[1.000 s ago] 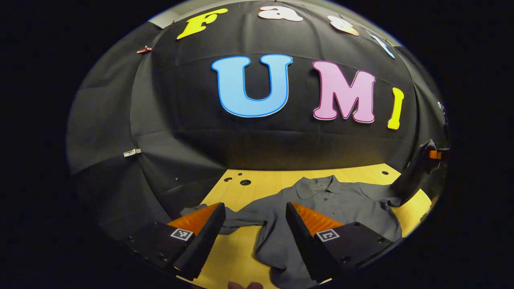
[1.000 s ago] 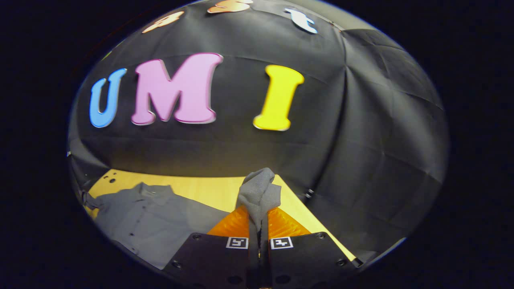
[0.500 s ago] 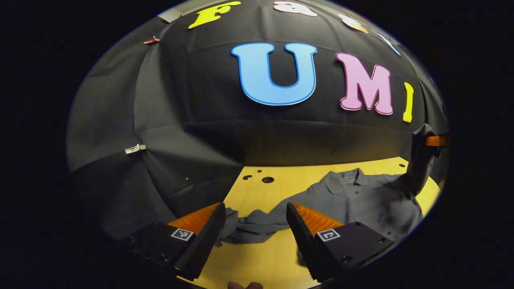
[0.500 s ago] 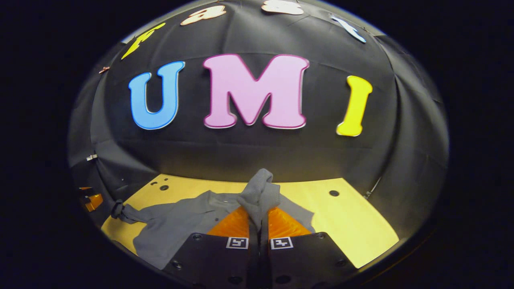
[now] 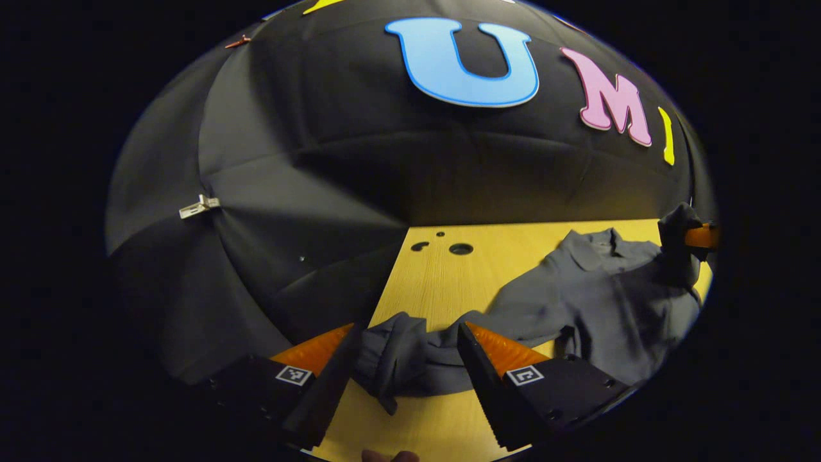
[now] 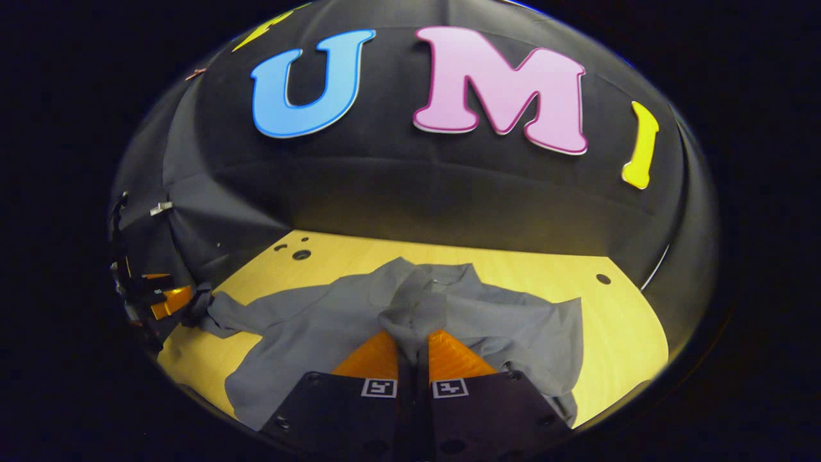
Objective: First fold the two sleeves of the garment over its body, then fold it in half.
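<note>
Your right tool (image 6: 412, 340) has carried its pinched sleeve (image 6: 414, 314) over the grey collared cloth shirt (image 6: 321, 327), while your left tool (image 5: 404, 359), wide apart around the other sleeve (image 5: 401, 359), may drag that bunched cuff along the yellow wooden bench (image 5: 449, 269) if it closes shallow

A grey collared garment (image 6: 321, 327) lies rumpled, front up, on the table; its one sleeve (image 5: 410, 359) stretches out sideways, bunched at the cuff; the other sleeve (image 6: 414, 314) is gathered over its chest.

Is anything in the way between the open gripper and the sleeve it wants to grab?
Nothing visible. The left sleeve already lies on the table between the open left gripper fingers.
</note>
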{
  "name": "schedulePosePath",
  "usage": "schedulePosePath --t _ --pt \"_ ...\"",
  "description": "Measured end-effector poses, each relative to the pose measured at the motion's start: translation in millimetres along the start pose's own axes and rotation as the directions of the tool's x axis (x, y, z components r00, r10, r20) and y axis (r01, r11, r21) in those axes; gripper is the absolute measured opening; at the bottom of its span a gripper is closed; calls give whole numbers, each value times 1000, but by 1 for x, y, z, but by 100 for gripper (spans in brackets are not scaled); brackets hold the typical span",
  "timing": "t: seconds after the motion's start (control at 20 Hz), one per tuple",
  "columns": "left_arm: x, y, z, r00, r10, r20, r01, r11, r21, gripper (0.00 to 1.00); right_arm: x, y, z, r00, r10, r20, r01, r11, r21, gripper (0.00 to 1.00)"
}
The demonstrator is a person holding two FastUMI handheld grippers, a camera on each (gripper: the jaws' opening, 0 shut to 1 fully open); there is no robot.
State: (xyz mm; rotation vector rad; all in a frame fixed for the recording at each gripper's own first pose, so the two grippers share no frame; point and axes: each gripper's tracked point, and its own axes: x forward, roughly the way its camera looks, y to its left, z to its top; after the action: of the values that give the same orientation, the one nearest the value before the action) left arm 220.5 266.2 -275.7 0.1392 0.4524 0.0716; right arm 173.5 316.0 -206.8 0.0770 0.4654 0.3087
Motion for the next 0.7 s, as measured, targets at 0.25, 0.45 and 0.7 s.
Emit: schedulePosePath --t 0.25,0.45,0.7 --pt "33 7 -31 996 0 -90 3 999 36 95 15 31 -27 998 26 -64 -27 1000 -9 6" --pt "49 18 -55 987 29 -159 -21 998 51 98 25 59 -48 989 87 -119 -87 996 2 7" --pt "49 21 -67 984 9 -178 -4 1000 26 99 15 128 -83 911 337 -237 -305 939 161 13"
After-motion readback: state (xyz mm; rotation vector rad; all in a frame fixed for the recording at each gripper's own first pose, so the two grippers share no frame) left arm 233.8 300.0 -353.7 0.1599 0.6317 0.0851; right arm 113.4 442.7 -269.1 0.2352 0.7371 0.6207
